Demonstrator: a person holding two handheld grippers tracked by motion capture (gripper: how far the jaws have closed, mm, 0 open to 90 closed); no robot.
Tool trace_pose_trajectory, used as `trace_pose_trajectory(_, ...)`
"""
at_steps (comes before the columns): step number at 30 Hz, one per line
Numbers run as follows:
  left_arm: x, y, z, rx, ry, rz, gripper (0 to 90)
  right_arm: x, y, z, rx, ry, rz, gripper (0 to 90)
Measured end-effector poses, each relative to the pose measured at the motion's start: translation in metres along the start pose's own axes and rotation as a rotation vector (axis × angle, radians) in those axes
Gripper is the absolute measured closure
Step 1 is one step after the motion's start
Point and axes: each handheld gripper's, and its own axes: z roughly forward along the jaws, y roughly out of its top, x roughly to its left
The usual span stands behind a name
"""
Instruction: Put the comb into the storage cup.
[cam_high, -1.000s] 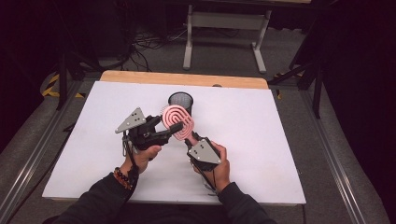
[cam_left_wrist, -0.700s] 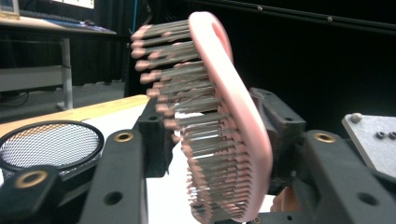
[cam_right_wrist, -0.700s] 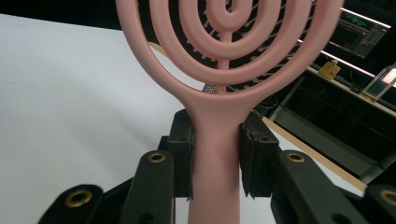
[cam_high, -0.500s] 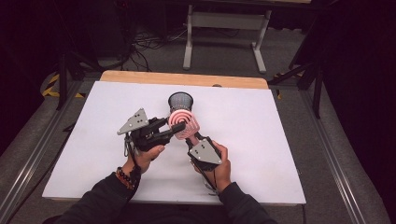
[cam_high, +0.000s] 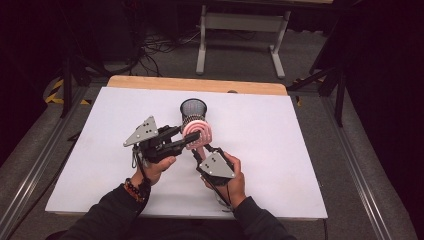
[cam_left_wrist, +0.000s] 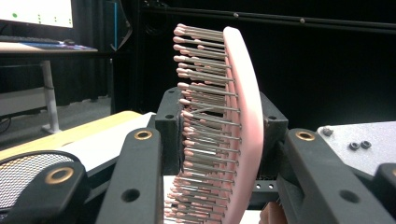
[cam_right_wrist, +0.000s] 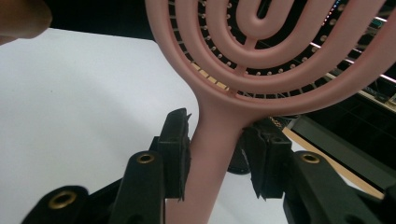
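Note:
A pink hairbrush with a spiral vented head is held up above the white table. My right gripper is shut on its handle from below, a pad on each side. My left gripper comes in from the left and sits around the brush head. One pad meets the bristle tips and the other the pink back, so it looks shut on the head. A black mesh cup stands upright just behind the brush.
The mesh cup's rim lies low on the left in the left gripper view. A wooden strip edges the table's far side. Beyond it are a metal stand, cables and dark floor.
Both grippers and the brush have drifted slightly toward the near edge and to the right. The grips look the same.

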Motion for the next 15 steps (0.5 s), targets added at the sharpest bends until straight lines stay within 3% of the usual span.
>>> trace_pose_trajectory(3,0.001,-0.001,-0.002,0.015,0.000,0.031,63.2,0.002,0.001,0.000,0.018,0.017,-0.022,58.2)
trace_pose_trajectory(9,0.006,-0.003,-0.006,0.023,0.014,0.025,63.4,0.008,0.002,0.000,0.032,0.060,-0.040,50.9)
trace_pose_trajectory(15,0.008,0.000,-0.011,0.010,0.028,0.034,63.4,0.008,0.004,-0.003,0.013,0.105,-0.021,43.4)
